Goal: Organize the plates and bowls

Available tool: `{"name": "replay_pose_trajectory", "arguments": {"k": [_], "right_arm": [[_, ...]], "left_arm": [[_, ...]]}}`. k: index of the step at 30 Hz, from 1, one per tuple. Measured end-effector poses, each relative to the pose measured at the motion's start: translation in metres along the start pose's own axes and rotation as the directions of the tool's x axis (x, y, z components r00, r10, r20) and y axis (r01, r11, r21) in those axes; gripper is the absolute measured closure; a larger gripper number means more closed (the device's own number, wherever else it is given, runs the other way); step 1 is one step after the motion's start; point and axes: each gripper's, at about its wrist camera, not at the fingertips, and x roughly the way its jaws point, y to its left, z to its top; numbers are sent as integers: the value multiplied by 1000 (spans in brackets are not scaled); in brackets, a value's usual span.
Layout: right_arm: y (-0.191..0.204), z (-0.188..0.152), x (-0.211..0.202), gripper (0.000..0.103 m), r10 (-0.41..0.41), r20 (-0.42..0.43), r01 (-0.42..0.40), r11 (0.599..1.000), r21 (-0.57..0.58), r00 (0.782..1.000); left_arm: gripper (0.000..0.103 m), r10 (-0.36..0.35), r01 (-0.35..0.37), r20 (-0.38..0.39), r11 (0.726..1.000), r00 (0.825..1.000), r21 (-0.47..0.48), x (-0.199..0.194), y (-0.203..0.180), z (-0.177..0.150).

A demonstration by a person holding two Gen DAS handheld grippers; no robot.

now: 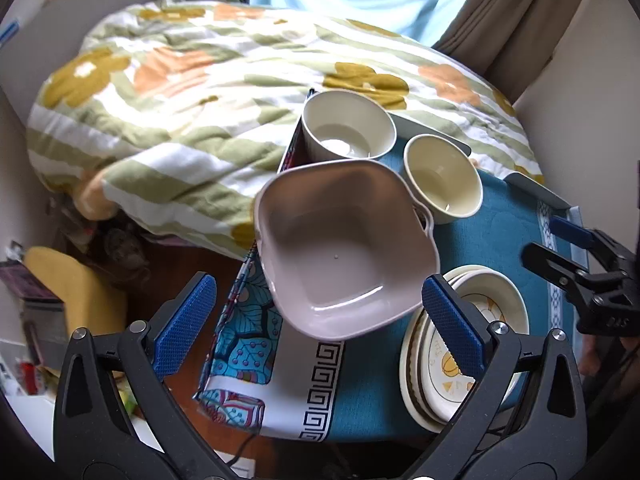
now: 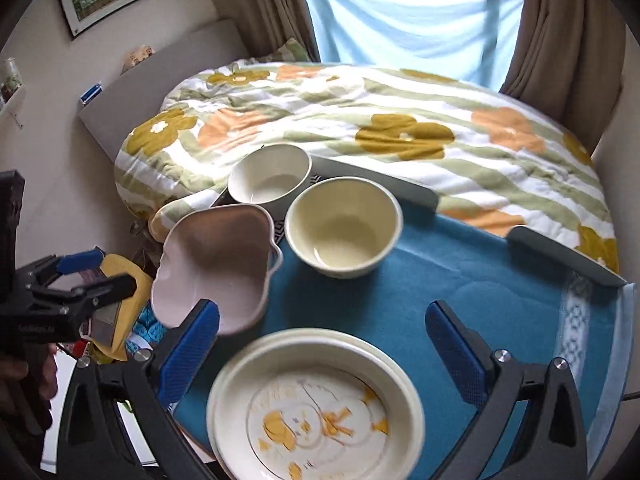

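A mauve square bowl (image 1: 340, 248) sits at the left edge of the teal cloth, with a second rim showing under it; in the right wrist view the mauve bowl (image 2: 212, 268) looks tilted and blurred. Two cream round bowls (image 1: 348, 126) (image 1: 442, 180) stand behind it. A stack of cream plates (image 2: 316, 408) with an orange print lies at the near edge. My left gripper (image 1: 320, 326) hangs open above the mauve bowl's near rim and touches nothing. Over the plate stack, my right gripper (image 2: 322, 352) is open and empty. Each gripper also shows in the other's view: the right gripper (image 1: 560, 246), the left gripper (image 2: 80, 276).
The teal cloth (image 2: 460, 272) covers a small table that butts against a bed with a flowered duvet (image 2: 400, 120). Grey flat pieces (image 2: 560, 256) lie along the table's far edge. A yellow cushion (image 1: 76, 292) and clutter sit on the floor to the left.
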Motion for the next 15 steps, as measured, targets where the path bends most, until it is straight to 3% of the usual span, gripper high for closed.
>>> {"name": "replay_pose_trajectory", "arguments": {"k": [3, 5, 7, 9, 15], "right_arm": [[6, 9, 34, 1, 20, -65, -20, 1000, 5, 998], [12, 11, 55, 8, 39, -101, -39, 999, 2, 994], [18, 10, 71, 29, 52, -138, -52, 999, -2, 989], [22, 9, 87, 41, 49, -172, -52, 999, -15, 984], [28, 9, 113, 63, 68, -225, -69, 998, 3, 972]], "left_arm": [[11, -57, 55, -54, 998, 997, -41, 25, 16, 2], [19, -78, 74, -96, 996, 992, -49, 42, 21, 3], [26, -92, 88, -131, 995, 987, -37, 59, 23, 3], [36, -102, 99, -160, 995, 982, -26, 72, 24, 5], [54, -91, 85, -202, 996, 975, -36, 96, 31, 10]]}}
